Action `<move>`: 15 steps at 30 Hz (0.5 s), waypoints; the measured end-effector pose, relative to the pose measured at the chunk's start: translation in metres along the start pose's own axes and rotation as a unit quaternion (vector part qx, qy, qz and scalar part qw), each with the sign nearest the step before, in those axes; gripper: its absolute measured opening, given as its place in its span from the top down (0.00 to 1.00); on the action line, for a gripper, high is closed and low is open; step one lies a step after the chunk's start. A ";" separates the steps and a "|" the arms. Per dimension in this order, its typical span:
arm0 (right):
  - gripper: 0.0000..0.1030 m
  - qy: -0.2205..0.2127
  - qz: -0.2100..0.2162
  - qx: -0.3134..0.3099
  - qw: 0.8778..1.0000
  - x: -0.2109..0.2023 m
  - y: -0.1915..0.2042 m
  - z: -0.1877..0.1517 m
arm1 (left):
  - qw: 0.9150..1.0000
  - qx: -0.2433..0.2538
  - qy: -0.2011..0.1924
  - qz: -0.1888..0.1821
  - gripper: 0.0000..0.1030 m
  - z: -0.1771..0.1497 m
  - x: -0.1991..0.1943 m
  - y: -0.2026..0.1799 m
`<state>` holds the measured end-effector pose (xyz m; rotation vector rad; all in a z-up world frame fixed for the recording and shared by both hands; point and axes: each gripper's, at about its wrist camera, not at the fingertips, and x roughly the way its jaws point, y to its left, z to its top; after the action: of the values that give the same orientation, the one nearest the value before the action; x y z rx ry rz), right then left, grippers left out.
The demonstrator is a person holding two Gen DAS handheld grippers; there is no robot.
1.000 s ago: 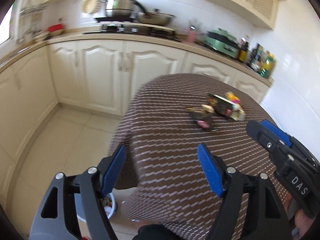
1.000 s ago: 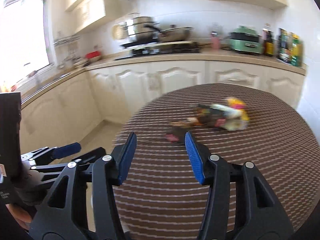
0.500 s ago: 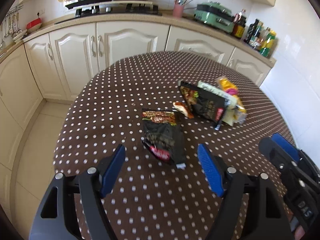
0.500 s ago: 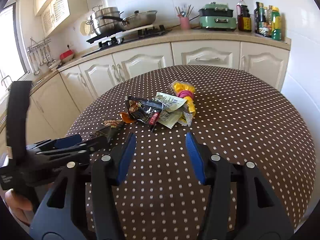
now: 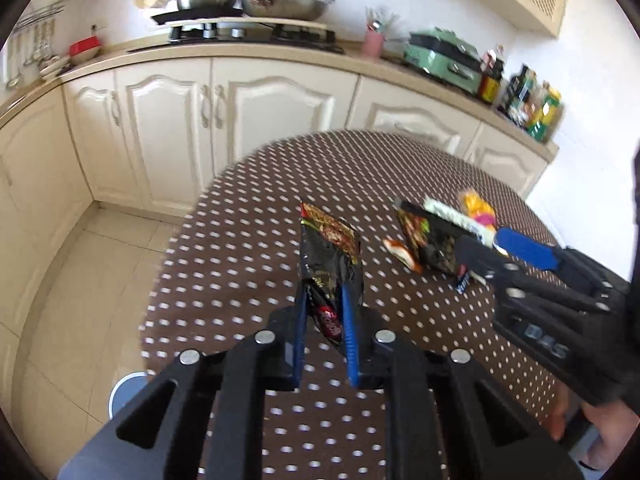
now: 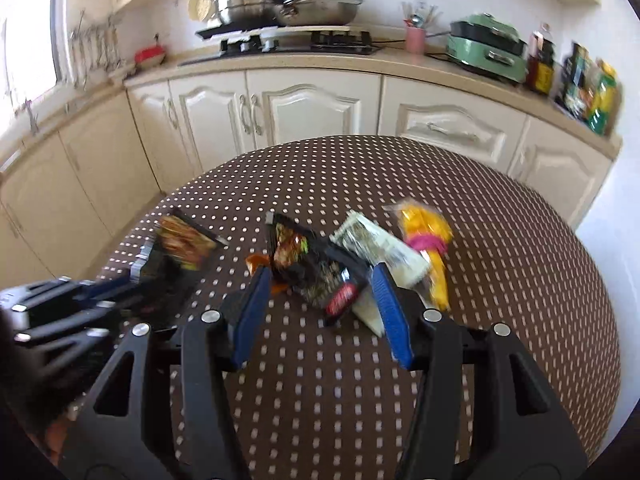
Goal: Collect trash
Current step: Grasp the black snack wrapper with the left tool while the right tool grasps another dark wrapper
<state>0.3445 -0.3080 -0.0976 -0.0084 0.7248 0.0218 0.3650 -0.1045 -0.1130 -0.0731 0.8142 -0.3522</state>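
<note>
1. We're squeezing the left gripper (image 5: 325, 300) on the near end of a black snack wrapper (image 5: 330, 256) by the table's (image 5: 248, 240) left edge; its jaws have just been closing.
2. Only our left view is catching the bin (image 5: 128, 390) on the floor.
3. The right gripper (image 6: 320, 284) is hanging with jaws apart over the wrapper pile (image 6: 360, 252) mid-table, gripping nothing.
</note>
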 end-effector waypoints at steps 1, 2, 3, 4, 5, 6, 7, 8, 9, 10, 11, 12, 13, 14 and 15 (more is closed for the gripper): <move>0.49 0.005 -0.006 -0.005 1.000 0.006 0.002 0.003 | 1.000 -0.004 -0.007 0.010 0.85 0.002 -0.001 0.004; 0.49 0.008 -0.008 -0.009 1.000 0.011 0.005 0.005 | 1.000 -0.004 -0.010 0.017 0.85 0.003 -0.002 0.006; 0.49 0.009 -0.007 -0.015 1.000 0.015 0.007 0.007 | 1.000 -0.005 -0.012 0.022 0.85 0.004 -0.002 0.008; 0.49 0.012 -0.006 -0.022 1.000 0.021 0.010 0.009 | 1.000 -0.008 -0.011 0.022 0.85 0.005 -0.001 0.011; 0.49 0.015 -0.006 -0.028 0.999 0.025 0.013 0.010 | 1.000 -0.013 -0.010 0.021 0.85 0.006 0.000 0.014; 0.49 0.016 -0.005 -0.032 0.999 0.028 0.015 0.011 | 1.000 -0.015 -0.009 0.020 0.85 0.007 0.001 0.017; 0.48 0.018 0.000 -0.037 0.999 0.032 0.018 0.012 | 1.000 -0.017 -0.008 0.021 0.85 0.007 0.002 0.019; 0.48 0.023 0.003 -0.041 0.999 0.037 0.019 0.013 | 1.000 -0.019 -0.006 0.021 0.85 0.007 0.005 0.021; 0.48 0.030 0.004 -0.042 0.999 0.043 0.020 0.012 | 1.000 -0.021 -0.004 0.020 0.85 0.008 0.007 0.022; 0.48 0.041 0.004 -0.041 0.998 0.051 0.020 0.010 | 1.000 -0.022 -0.002 0.017 0.85 0.007 0.009 0.023; 0.49 0.054 0.006 -0.040 0.998 0.058 0.019 0.008 | 1.000 -0.023 0.000 0.015 0.85 0.007 0.011 0.023; 0.51 0.062 0.013 -0.034 0.997 0.061 0.016 0.007 | 1.000 -0.024 0.002 0.013 0.85 0.006 0.013 0.023; 0.71 0.057 0.016 -0.024 0.998 0.059 0.013 0.008 | 1.000 -0.024 0.004 0.011 0.85 0.005 0.014 0.023; 0.77 0.059 0.012 -0.016 0.998 0.060 0.009 0.007 | 1.000 -0.026 0.005 0.008 0.85 0.005 0.015 0.024; 0.80 0.059 0.015 -0.008 0.998 0.060 0.005 0.006 | 1.000 -0.028 0.006 0.005 0.85 0.004 0.015 0.025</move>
<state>0.3933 -0.3016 -0.1323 -0.0147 0.8421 0.0558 0.3842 -0.0866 -0.1254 -0.1188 0.8352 -0.3211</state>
